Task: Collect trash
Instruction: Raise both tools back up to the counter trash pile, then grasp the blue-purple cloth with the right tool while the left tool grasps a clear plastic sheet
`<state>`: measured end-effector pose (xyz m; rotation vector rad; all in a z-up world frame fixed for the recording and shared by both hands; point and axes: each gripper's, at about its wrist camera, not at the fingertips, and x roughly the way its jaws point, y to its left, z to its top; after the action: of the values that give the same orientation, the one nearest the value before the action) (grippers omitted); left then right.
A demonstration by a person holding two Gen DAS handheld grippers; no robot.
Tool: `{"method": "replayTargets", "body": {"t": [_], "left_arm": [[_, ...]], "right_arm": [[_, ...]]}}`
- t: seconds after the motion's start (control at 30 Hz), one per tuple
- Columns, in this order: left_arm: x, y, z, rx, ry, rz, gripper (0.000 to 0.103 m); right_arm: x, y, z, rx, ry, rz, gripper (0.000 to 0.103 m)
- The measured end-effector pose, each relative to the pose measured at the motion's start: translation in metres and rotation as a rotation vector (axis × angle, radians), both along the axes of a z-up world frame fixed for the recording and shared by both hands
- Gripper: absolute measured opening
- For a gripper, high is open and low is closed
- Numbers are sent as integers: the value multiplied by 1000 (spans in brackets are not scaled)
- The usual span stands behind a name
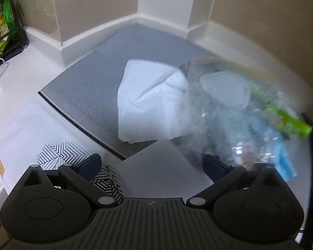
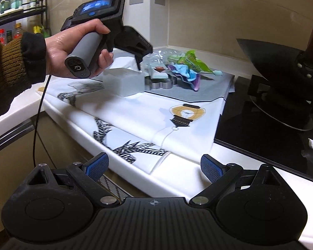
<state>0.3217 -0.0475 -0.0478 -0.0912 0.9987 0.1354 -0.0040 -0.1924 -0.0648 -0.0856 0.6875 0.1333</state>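
Left claw [image 1: 152,166] spread wide, empty, hovering above the worktop [image 1: 14,87]. Ahead of it and touching neither finger: a crumpled white tissue [image 1: 148,104] on the grey mat [image 1: 89,83], and just right of that a clear, crinkly plastic bag [image 1: 229,108], motion-blurred, with a green wrapper [image 1: 290,123] and a pale blue scrap [image 1: 285,160] at its right edge. Below the tissue, a flat pale block [image 1: 156,166] between the fingers' line of sight.

Right claw [image 2: 154,166] likewise parted and empty, held near the worktop edge [image 2: 135,166], well apart from the trash heap [image 2: 177,68] far back on the mat: glossy green, blue and purple wrappers against a metal cookie cutter [image 2: 156,84]. Left hand [image 2: 73,48] wrapped round the grey grip, ribbed brown sleeve [image 2: 8,62] at the wrist, device tilted down towards the heap. White printed cloth [image 2: 156,120] under it all; black hob [image 2: 260,129] to the right.
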Motion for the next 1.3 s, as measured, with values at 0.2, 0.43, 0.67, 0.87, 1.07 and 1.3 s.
{"method": "replayTargets", "body": {"t": [0.2, 0.43, 0.67, 0.87, 1.07, 1.3], "left_arm": [[-13, 36, -19, 40, 9, -19, 103], [-41, 85, -17, 69, -12, -75, 103], [-46, 105, -14, 59, -9, -98, 103], [-54, 101, -14, 61, -22, -149, 103], [-56, 101, -16, 47, -30, -171, 103], [-63, 102, -13, -7, -22, -207, 103]], "right_arm": [[12, -4, -3, -2, -4, -23, 96], [32, 3, 2, -2, -39, -21, 96], [68, 9, 10, -8, -75, -47, 97], [119, -7, 1, 51, -45, -212, 97], [167, -26, -13, 81, -37, -366, 97], [210, -22, -21, 90, -38, -353, 97]]}}
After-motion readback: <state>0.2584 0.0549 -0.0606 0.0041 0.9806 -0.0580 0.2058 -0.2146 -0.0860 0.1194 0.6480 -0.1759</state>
